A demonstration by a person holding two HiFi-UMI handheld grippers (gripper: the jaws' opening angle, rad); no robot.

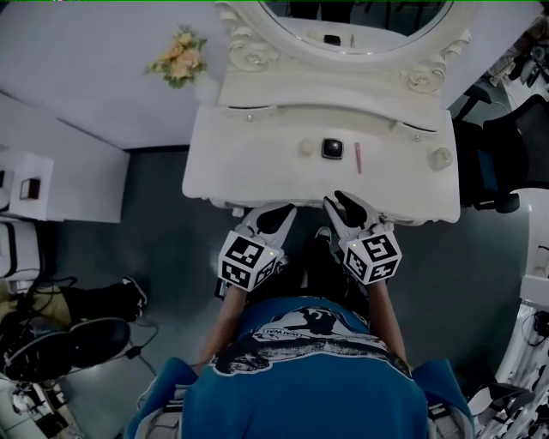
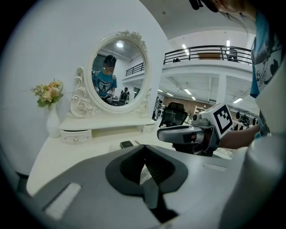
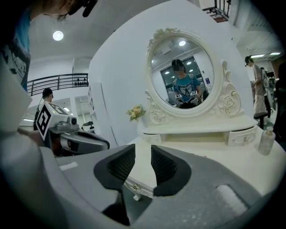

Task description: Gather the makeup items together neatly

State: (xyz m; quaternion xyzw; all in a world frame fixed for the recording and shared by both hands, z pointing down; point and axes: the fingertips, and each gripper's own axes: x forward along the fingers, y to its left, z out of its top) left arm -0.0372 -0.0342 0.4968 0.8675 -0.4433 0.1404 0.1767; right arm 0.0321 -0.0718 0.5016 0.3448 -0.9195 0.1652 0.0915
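The left gripper (image 1: 274, 211) is holding its jaws together and the right gripper (image 1: 339, 204) is gaping narrowly (both empty), each hovering at the dressing table's (image 1: 232, 163) front edge with bare top ahead. The pink stick (image 1: 358, 157) is lying just ahead of the right gripper, its long axis pointing away.

The head view's top edge is cutting off the mirror (image 1: 356, 21). On the worktop (image 1: 232, 163), a pale round item (image 1: 306, 147), a dark square item (image 1: 332, 148), a pink stick (image 1: 358, 157) and a pale lump (image 1: 441, 158) at the right are showing too small to identify.
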